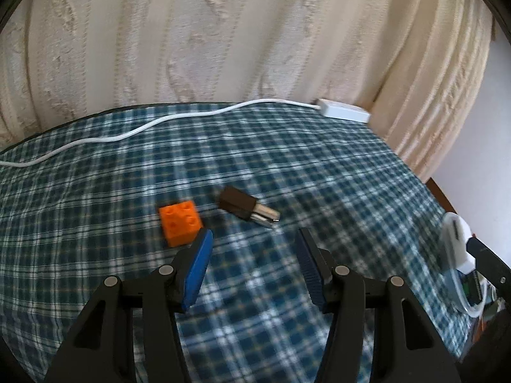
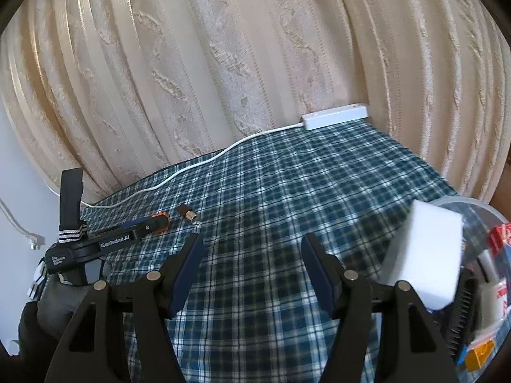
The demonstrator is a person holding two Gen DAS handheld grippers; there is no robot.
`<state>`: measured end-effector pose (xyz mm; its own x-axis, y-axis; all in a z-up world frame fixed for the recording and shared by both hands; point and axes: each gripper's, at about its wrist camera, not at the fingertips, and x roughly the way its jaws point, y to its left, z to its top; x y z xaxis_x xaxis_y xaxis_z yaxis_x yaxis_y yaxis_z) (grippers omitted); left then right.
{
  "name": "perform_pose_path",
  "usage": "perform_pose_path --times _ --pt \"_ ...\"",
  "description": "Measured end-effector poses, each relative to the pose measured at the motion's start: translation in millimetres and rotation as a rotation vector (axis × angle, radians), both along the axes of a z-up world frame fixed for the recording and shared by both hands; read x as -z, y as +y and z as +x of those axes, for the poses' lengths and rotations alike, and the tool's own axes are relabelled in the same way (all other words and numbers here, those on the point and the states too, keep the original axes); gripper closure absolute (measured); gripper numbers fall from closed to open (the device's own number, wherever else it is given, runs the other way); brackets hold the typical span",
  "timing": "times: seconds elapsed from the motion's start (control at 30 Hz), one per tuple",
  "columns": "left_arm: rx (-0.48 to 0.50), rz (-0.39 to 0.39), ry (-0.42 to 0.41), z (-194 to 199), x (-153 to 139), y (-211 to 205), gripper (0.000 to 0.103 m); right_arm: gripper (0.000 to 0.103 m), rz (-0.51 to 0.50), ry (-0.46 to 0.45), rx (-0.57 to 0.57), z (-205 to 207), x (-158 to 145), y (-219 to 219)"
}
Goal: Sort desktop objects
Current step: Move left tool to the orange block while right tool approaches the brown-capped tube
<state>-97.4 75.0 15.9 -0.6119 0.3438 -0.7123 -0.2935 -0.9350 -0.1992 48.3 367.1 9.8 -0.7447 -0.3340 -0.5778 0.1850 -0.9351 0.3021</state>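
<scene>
An orange toy brick (image 1: 180, 223) lies on the checked cloth, just ahead of my left gripper's left finger. A small black adapter with a metal plug (image 1: 247, 210) lies to its right, straight ahead of the gap between the fingers. My left gripper (image 1: 255, 255) is open and empty, tilted down over the cloth. In the right wrist view the left gripper (image 2: 156, 223) half covers the brick (image 2: 158, 214), with the adapter (image 2: 188, 214) beside it. My right gripper (image 2: 252, 265) is open and empty. A blurred white block (image 2: 424, 255) is at the clear container (image 2: 479, 206), right of my fingers.
The clear container (image 1: 460, 271) at the right table edge holds several sorted items, among them a yellow brick (image 2: 479, 356). A white power strip (image 2: 335, 116) and its cable (image 1: 143, 127) run along the back edge. Cream curtains (image 1: 223, 32) hang behind.
</scene>
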Motion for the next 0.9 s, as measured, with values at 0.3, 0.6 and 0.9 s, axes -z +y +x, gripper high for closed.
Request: perform_pose_path --times 0.3,0.6,0.9 --pt "-0.105 -0.033 -0.007 -19.2 12.0 -20.9 0.046 0.035 0.015 -0.016 -0.025 -16.0 6.1 -11.5" --pt "-0.146 -0.069 -0.050 -40.0 28.0 -25.2 0.046 0.035 0.025 -0.039 -0.063 -39.2 11.0 -23.6" --pt "-0.145 -0.081 -0.055 -46.5 35.2 -28.3 0.046 0.035 0.042 -0.061 -0.098 -58.9 15.8 -40.5"
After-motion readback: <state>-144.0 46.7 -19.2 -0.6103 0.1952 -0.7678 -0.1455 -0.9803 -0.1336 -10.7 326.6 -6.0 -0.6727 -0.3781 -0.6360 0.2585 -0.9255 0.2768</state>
